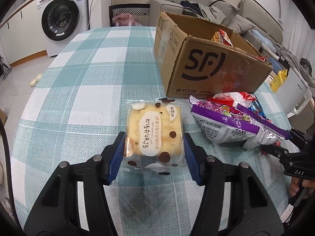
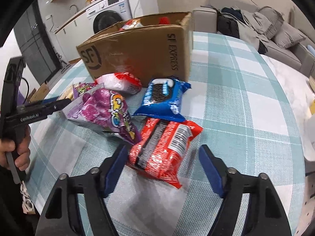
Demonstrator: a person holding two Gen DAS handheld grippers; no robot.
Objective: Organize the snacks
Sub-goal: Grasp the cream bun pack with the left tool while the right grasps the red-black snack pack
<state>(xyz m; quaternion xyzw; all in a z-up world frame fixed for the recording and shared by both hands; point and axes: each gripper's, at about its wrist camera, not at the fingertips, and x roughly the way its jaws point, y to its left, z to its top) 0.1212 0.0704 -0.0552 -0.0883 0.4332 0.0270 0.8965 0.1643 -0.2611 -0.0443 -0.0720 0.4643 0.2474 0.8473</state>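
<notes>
Gripping the yellow nougat cake packet (image 1: 154,132) by its two side edges, the left hand-held gripper (image 1: 154,152) has its blue pads pressed against the wrapper, which sits low over the checked desk (image 1: 78,78); whether it is lifted clear of the cloth cannot be told. From this gripper the open cardboard box (image 1: 206,63) lies at about one o'clock, near, with snack packs already showing above its rim, so the coming move looks like a carry up and over its near wall. The right hand-held gripper (image 2: 162,164) straddles the red biscuit packet (image 2: 163,149), whose long axis runs from its six o'clock toward twelve, tilted slightly to one; the left pad touches or nearly touches the wrapper, while the right pad stands apart, so the jaws are half closed and do not yet pinch it. Beyond it lie the blue cookie packet (image 2: 164,96) at twelve o'clock and the purple candy bag (image 2: 104,110) at eleven, resting against a red-and-white pouch (image 2: 120,82) just in front of the box. The box's inside is mostly hidden by its walls, and the purple bag's far end is cut off behind the left tool.
</notes>
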